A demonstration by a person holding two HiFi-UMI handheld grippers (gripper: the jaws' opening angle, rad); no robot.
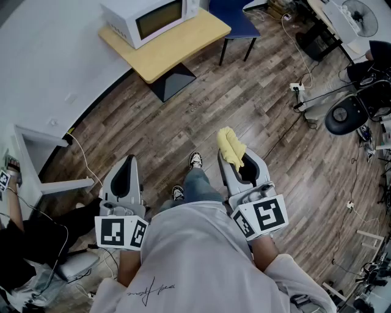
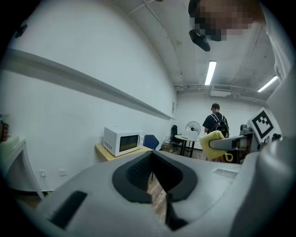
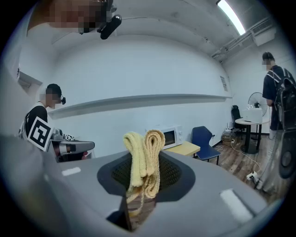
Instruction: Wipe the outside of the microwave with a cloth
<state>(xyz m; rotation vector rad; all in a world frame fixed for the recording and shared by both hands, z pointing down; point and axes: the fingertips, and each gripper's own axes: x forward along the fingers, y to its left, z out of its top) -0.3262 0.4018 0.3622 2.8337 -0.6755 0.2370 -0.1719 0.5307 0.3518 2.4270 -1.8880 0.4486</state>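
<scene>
A white microwave (image 1: 153, 18) stands on a light wooden table (image 1: 183, 46) far ahead by the white wall; it also shows small in the left gripper view (image 2: 121, 141) and in the right gripper view (image 3: 170, 137). My right gripper (image 1: 235, 160) is shut on a folded yellow cloth (image 1: 231, 147), which sticks up from the jaws (image 3: 145, 152). My left gripper (image 1: 127, 164) is held at the same height, its jaws together with nothing between them. Both grippers are over the wood floor, well short of the microwave.
A blue chair (image 1: 235, 18) stands to the right of the table. Cables and a power strip (image 1: 297, 87) lie on the floor at the right, near a black stool (image 1: 345, 116). A white desk (image 1: 36, 153) is at the left. A person with a backpack (image 2: 215, 122) stands far off.
</scene>
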